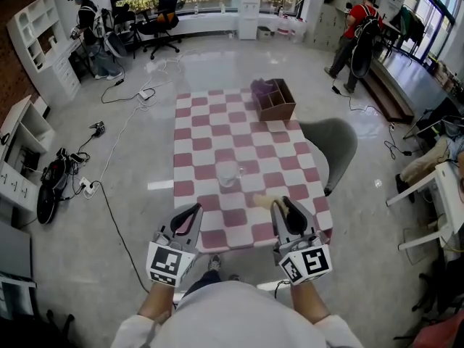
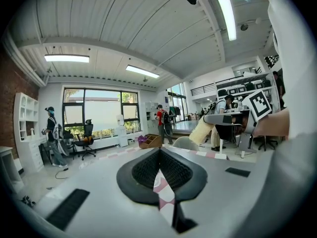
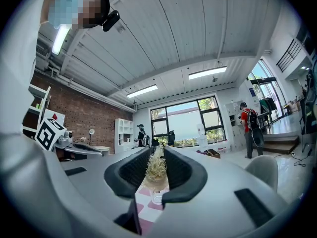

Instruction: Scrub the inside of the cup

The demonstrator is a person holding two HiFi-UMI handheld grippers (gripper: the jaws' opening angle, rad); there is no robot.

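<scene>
No legible text, brand, number or sign anywhere. Only coded square patterns, unreadable as text: left cube [image 1: 165, 264], right cube [image 1: 307, 262].

Count: one table [image 1: 217, 125], one cup [image 1: 228, 172], one scrubber [image 1: 261, 201], one wooden box [image 1: 274, 101], one grey chair [image 1: 335, 142], two grippers [image 1: 194, 212] [image 1: 283, 204], two people standing in the background [image 1: 87, 22] [image 1: 355, 29].

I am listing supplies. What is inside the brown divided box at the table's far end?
A crumpled purple thing sits at the far left side of the brown divided box. The other compartments look dark, and the walls hide their floors.
</scene>
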